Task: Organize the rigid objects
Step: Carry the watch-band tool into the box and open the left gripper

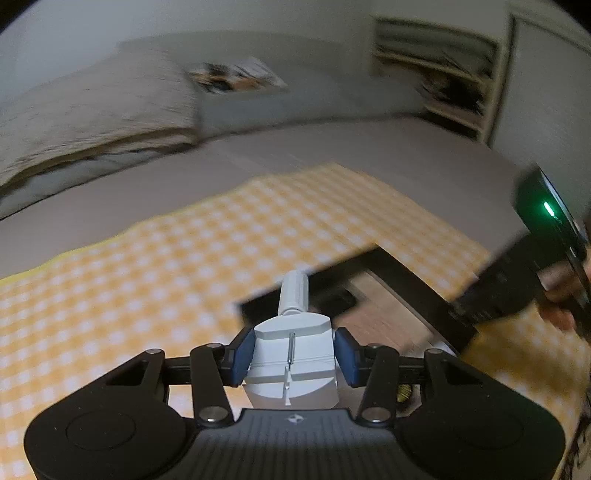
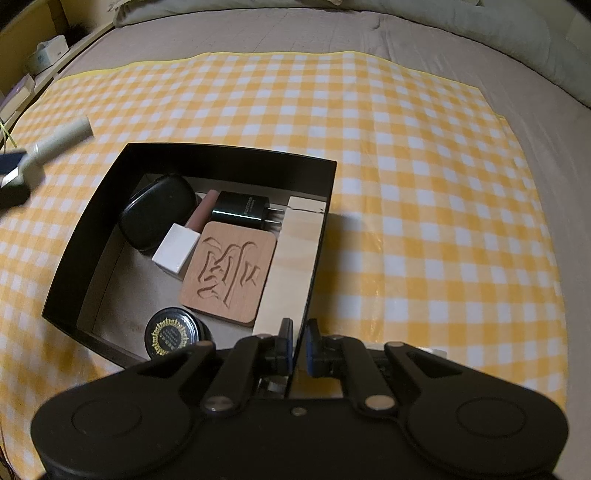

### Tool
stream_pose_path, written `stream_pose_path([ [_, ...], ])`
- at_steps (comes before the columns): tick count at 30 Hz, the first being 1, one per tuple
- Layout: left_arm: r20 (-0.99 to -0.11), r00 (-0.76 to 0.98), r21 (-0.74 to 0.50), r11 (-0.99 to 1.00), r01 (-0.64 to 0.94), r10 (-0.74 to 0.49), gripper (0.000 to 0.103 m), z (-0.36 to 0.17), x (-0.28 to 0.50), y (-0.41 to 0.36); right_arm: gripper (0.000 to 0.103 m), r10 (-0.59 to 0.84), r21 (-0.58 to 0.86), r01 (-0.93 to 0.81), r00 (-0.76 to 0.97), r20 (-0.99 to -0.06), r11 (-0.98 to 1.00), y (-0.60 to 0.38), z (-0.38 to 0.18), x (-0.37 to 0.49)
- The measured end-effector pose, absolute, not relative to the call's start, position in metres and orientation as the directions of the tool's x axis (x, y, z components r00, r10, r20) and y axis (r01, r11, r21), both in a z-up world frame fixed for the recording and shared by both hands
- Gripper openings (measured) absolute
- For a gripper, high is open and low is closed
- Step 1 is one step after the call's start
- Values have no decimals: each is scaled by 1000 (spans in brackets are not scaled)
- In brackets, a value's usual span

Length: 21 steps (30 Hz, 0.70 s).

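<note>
Cloth (image 2: 406,184): yellow-and-white check, on a grey-beige bed (image 2: 258,33). Box (image 2: 92,229) ahead of the right jaws: black walls, pale floor. Inside: black case (image 2: 159,214); black charger (image 2: 240,210); white block (image 2: 175,251); brown tube (image 2: 201,214); tan coaster (image 2: 231,273) with carved pattern; black lid (image 2: 171,338) with gold ring; pale wood plank (image 2: 291,273). Tool (image 1: 291,354) between the left jaws: light grey. Pads (image 1: 242,354): blue.

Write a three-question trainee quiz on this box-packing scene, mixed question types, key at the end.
1. True or false: the left gripper holds a white tool.
2. What does the right gripper pinch? A) the black box wall B) the carved wooden coaster C) the checkered cloth
3. Fill in: the black charger lies ___ the box.

Key: 1 true; 2 A; 3 inside.
</note>
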State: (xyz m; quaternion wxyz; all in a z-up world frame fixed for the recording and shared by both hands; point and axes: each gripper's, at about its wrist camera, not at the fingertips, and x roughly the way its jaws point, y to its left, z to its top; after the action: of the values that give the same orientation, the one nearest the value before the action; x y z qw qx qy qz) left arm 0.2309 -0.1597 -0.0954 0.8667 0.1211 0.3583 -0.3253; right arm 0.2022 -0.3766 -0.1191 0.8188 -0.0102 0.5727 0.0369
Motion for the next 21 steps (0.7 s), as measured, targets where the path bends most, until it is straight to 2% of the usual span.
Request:
stream_pose_path([
  [12, -798, 381, 30, 600, 799, -467, 49, -147, 215, -238, 7, 56, 33, -71, 341, -938, 997, -377, -120, 202],
  [21, -858, 355, 59, 615, 786, -371, 49, -167, 229, -230, 7, 60, 36, -75, 341, -938, 997, -378, -118, 201],
])
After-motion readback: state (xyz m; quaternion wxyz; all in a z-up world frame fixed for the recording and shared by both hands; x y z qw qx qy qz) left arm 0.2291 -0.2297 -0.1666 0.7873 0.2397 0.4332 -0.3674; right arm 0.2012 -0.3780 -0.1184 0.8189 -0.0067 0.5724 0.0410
